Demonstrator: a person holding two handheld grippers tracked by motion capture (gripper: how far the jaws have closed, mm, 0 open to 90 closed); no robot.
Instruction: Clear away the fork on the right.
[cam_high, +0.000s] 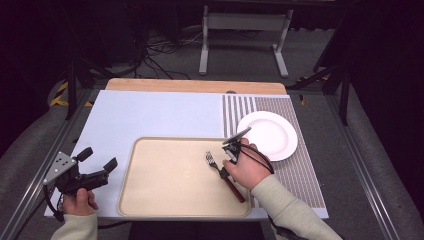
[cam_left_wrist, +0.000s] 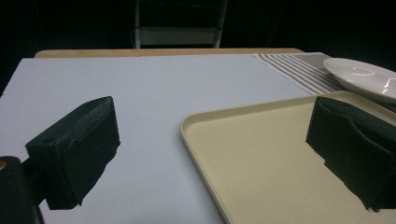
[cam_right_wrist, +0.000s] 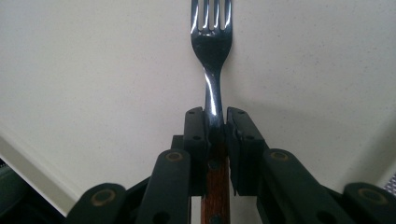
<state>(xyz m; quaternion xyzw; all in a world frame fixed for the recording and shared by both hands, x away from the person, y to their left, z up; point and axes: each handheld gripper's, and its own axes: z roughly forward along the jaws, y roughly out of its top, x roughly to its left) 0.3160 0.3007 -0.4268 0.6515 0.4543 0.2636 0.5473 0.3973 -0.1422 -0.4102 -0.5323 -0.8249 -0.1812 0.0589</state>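
A fork (cam_high: 216, 164) with a red-brown wooden handle lies on the beige tray (cam_high: 160, 195), tines toward the far left. My right gripper (cam_high: 224, 172) is shut on the fork (cam_right_wrist: 212, 56) at its metal neck, just ahead of the handle; in the right gripper view the tines point away over the tray (cam_right_wrist: 93, 70). Over the table's near left corner, my left gripper (cam_high: 97, 160) stands open with nothing between its pads (cam_left_wrist: 79, 149), beside the tray's left rim (cam_left_wrist: 196, 140).
A white plate (cam_high: 267, 135) rests on a striped placemat (cam_high: 295, 170) at the right, also visible as the plate (cam_left_wrist: 364, 77) in the left gripper view. The pale blue table surface (cam_high: 150, 112) lies bare behind the tray. Metal rails run along both table sides.
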